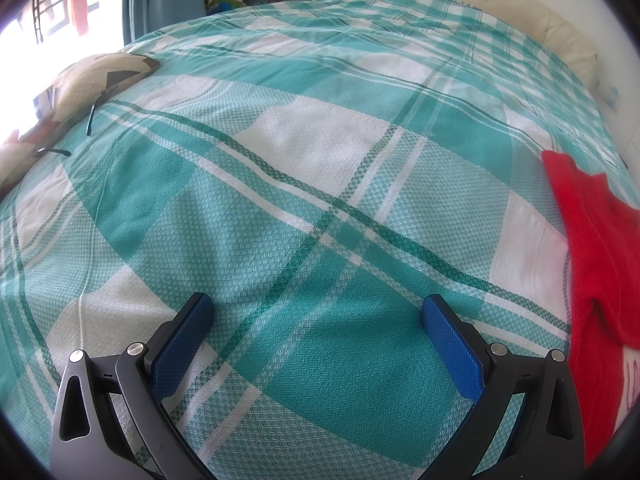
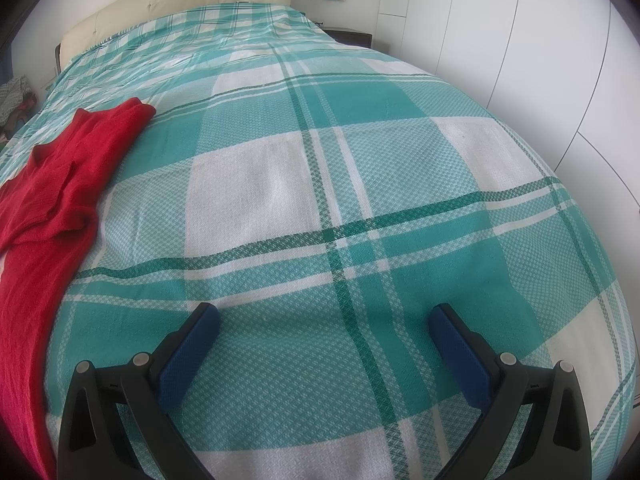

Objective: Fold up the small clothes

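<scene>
The red garment [image 1: 592, 264] lies rumpled on the teal-and-white checked bedspread [image 1: 320, 184], between the two tools. From the left gripper [image 1: 318, 310] it sits off at about three o'clock; from the right gripper [image 2: 324, 320], at about nine to ten o'clock [image 2: 60, 184]. Both grippers hover over bare bedspread, jaws spread wide, holding nothing.

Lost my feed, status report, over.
Left claw open, empty. Right claw open, empty. Red garment lies unfolded on bedspread between them. Nothing in the way.
</scene>
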